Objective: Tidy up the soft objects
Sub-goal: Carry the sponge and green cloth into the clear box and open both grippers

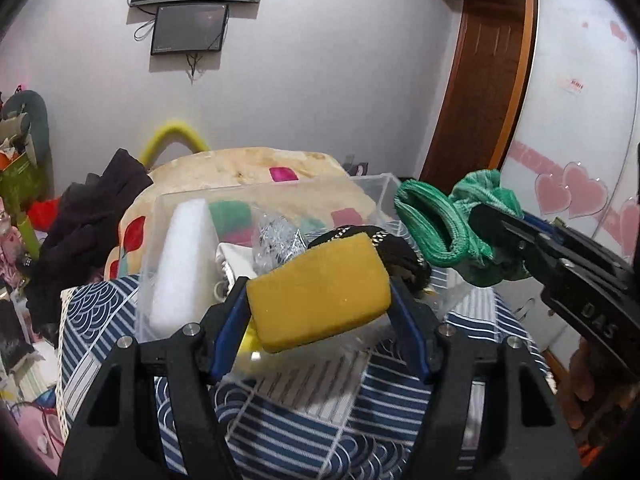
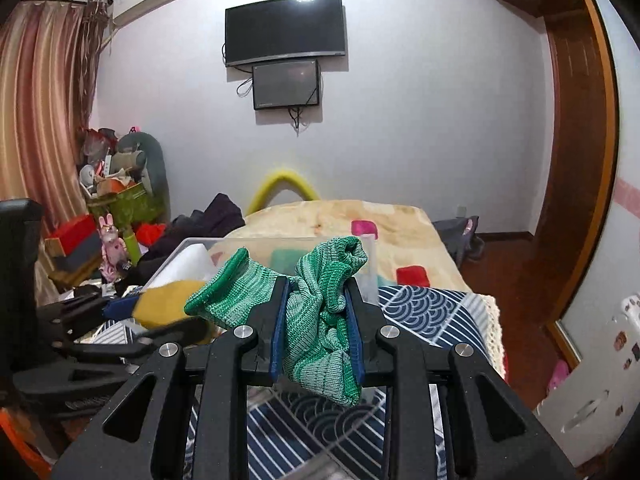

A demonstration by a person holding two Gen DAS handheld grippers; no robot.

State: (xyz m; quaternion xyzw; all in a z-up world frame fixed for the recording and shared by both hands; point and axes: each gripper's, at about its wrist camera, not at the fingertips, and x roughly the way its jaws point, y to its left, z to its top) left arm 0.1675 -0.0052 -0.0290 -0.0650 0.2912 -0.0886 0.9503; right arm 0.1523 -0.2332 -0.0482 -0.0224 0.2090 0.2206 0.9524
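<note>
A yellow sponge (image 1: 328,276) hangs in the air, pinched at its two ends by my left gripper (image 1: 318,294), which is shut on it. The sponge is just in front of and above a clear plastic box (image 1: 172,204). To the right, my right gripper (image 1: 494,222) is shut on a bunched green knit cloth (image 1: 436,228) beside the box's right corner. In the right wrist view the green cloth (image 2: 316,320) fills the gap between the blue pads of the right gripper (image 2: 316,294). The sponge (image 2: 168,300) and the left gripper (image 2: 132,318) show at the left.
The box holds a white foam block (image 1: 184,264), a crinkled silver item (image 1: 276,236) and a black patterned item (image 1: 404,256). It stands on a blue-and-white patterned cloth (image 1: 320,420). A blanket-covered bed (image 1: 248,168) and dark clothes (image 1: 92,216) lie behind; a wardrobe (image 1: 568,120) stands to the right.
</note>
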